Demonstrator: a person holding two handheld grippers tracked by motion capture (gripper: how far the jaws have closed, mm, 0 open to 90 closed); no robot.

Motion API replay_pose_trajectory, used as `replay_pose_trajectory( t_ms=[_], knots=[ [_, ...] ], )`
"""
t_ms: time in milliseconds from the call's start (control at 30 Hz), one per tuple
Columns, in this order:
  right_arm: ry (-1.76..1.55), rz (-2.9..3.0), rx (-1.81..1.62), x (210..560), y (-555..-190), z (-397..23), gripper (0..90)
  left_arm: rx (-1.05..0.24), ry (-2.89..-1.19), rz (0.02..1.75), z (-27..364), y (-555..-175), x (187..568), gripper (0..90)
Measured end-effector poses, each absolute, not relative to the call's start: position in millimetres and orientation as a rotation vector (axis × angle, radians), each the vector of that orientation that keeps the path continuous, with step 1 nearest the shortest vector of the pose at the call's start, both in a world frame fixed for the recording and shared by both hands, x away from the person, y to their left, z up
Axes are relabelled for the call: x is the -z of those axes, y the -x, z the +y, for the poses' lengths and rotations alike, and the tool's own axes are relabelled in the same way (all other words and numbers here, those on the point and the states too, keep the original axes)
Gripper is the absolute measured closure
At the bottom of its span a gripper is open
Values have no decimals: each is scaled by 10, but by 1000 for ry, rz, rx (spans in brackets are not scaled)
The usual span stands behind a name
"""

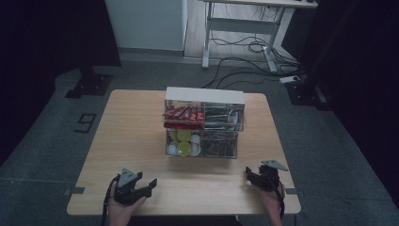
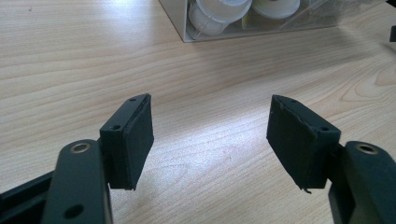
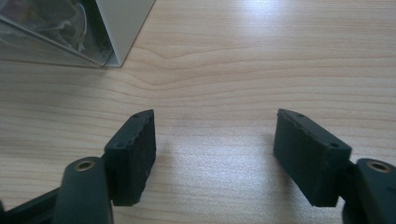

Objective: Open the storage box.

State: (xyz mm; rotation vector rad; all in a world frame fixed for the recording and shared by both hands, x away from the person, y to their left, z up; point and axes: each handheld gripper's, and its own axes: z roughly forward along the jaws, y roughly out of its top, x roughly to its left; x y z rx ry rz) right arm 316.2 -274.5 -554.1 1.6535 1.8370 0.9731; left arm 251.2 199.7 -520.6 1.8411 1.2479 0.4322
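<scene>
A clear two-tier organiser [image 1: 204, 122] stands mid-table, with red sachets [image 1: 184, 114] and dark packets on top, and white and yellow capsules [image 1: 184, 143] plus dark packets below. My left gripper [image 1: 147, 184] rests near the front left edge, held by a hand, jaws open over bare wood [image 2: 210, 128]. My right gripper [image 1: 250, 175] sits at the front right, open with nothing between its pads [image 3: 215, 140]. The organiser's lower corner with white capsules [image 2: 219, 16] appears at the top of the left gripper view, and its corner [image 3: 107, 42] at the top left of the right gripper view.
The wooden table [image 1: 136, 136] has free surface on both sides of the organiser and along the front. Beyond it are a grey floor, a white desk frame [image 1: 240, 28], cables and black stand bases.
</scene>
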Motion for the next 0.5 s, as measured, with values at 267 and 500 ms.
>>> replay_pose_trajectory(
  t_ms=[267,500],
  knots=[
    [-1581,1846,-1039,5495,-3097,-2764,342,-434,-1841,1249,2007,-2515,5210,317],
    [-1541,1849,-1123,5384,-3046,-2770,473,-426,-1842,1259,2026,-2532,5234,317]
  ],
)
